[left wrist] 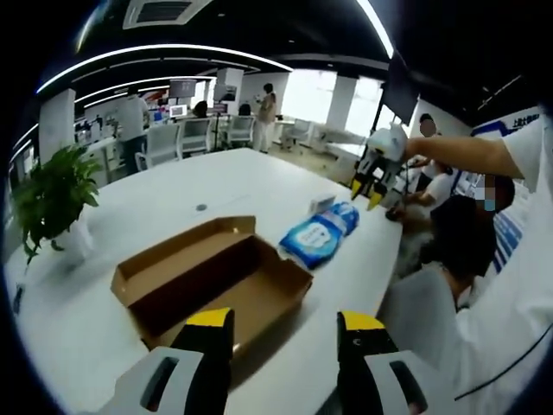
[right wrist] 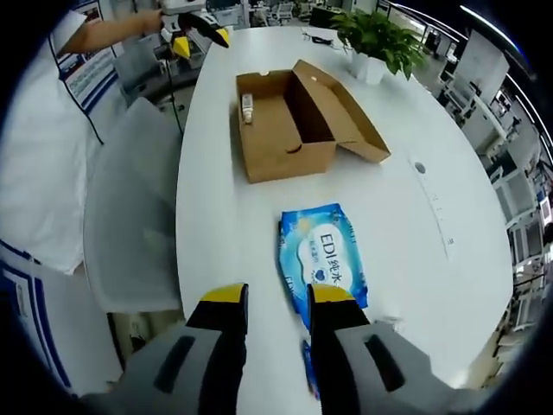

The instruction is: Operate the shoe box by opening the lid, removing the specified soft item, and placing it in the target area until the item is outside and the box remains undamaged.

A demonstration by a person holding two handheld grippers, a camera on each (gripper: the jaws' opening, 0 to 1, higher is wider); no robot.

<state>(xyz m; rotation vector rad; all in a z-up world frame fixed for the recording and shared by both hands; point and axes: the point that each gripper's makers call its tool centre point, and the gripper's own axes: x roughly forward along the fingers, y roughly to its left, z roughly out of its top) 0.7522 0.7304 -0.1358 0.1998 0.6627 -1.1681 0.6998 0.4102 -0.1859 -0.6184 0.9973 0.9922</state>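
The brown cardboard shoe box (left wrist: 216, 277) (right wrist: 285, 130) stands on the white table with its lid flipped open and lying flat beside it. A blue soft wipes pack (left wrist: 320, 235) (right wrist: 321, 255) lies on the table outside the box. My left gripper (left wrist: 285, 333) hovers open above the box's near corner, nothing between its jaws. My right gripper (right wrist: 278, 303) is open just above the pack's near end, holding nothing. In the left gripper view the right gripper (left wrist: 371, 186) hangs in the air beyond the pack. In the right gripper view the left gripper (right wrist: 197, 26) is beyond the box.
A potted plant (left wrist: 52, 194) (right wrist: 380, 39) stands near the table's far end. A small pale item (right wrist: 248, 108) sits against the box's inner wall. Seated people (left wrist: 458, 251) and a grey chair (right wrist: 130, 225) line one table edge. A small card (left wrist: 321, 203) lies behind the pack.
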